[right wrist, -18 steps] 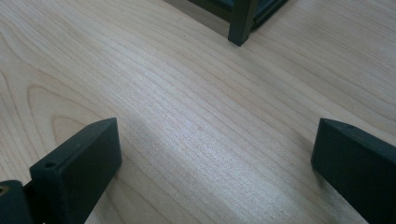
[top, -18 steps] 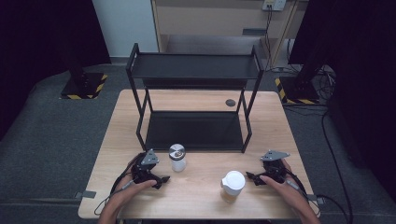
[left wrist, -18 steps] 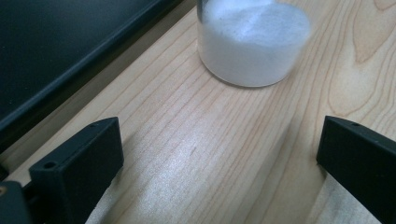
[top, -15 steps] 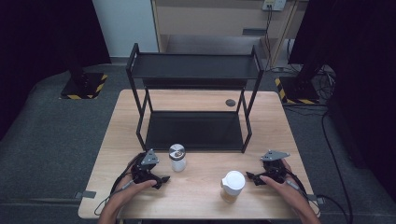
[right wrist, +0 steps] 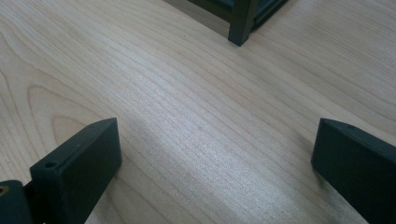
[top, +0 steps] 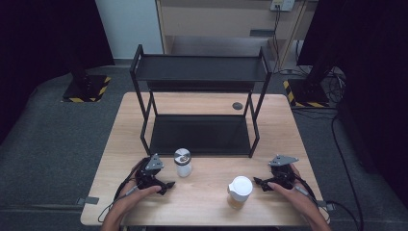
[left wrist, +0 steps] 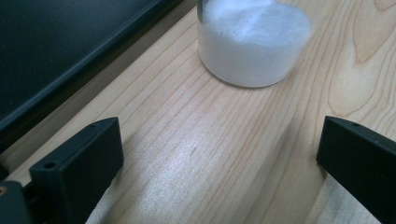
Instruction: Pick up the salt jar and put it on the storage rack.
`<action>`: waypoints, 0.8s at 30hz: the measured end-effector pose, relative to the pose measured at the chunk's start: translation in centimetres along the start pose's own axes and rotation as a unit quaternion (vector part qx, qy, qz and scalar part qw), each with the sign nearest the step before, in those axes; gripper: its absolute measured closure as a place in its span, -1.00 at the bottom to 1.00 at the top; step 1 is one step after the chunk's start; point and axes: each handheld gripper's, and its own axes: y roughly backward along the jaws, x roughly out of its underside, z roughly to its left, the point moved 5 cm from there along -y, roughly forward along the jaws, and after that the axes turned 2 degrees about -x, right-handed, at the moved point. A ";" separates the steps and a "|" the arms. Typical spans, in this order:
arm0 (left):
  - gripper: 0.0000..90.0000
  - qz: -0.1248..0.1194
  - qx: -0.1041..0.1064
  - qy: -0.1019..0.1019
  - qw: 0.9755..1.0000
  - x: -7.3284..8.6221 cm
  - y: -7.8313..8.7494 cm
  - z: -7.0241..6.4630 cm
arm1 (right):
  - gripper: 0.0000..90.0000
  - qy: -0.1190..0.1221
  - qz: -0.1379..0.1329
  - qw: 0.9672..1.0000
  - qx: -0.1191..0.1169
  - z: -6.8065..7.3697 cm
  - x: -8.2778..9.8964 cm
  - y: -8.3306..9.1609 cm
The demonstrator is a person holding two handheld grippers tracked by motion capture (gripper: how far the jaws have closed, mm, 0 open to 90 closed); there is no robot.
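Left gripper [top: 166, 184] rests on the wooden table [top: 211, 202] with jaws spread wide and empty, the glass jar [top: 183, 162] of white powder standing just ahead of them. Right gripper [top: 259, 182] likewise gapes empty, just beside the white-lidded cup [top: 239, 191], both in front of the black shelf rack [top: 199, 103].

Black two-tier rack [top: 199, 108] sat mid-table

A small dark disc [top: 237, 105] lay on the wooden table [top: 308, 144] beside it, with yellow-black striped stand bases [top: 85, 90] on the floor behind.
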 end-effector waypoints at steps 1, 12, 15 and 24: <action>-1.00 0.000 0.000 0.000 1.000 0.0 0.0 0.0 | -0.95 0.000 0.000 1.000 0.000 0.0 0.0 0.0; -0.97 -0.001 0.007 -0.004 1.000 -0.5 -0.3 -0.5 | -0.95 0.000 0.000 1.000 0.000 0.0 0.0 0.0; -0.97 -0.006 0.012 -0.004 1.000 -0.7 -0.4 -0.6 | -0.94 0.000 0.000 1.000 0.000 0.0 0.0 0.0; -0.97 -0.025 0.017 0.005 1.000 -1.0 -0.3 -0.8 | -0.94 0.000 0.000 1.000 -0.001 0.0 0.0 0.0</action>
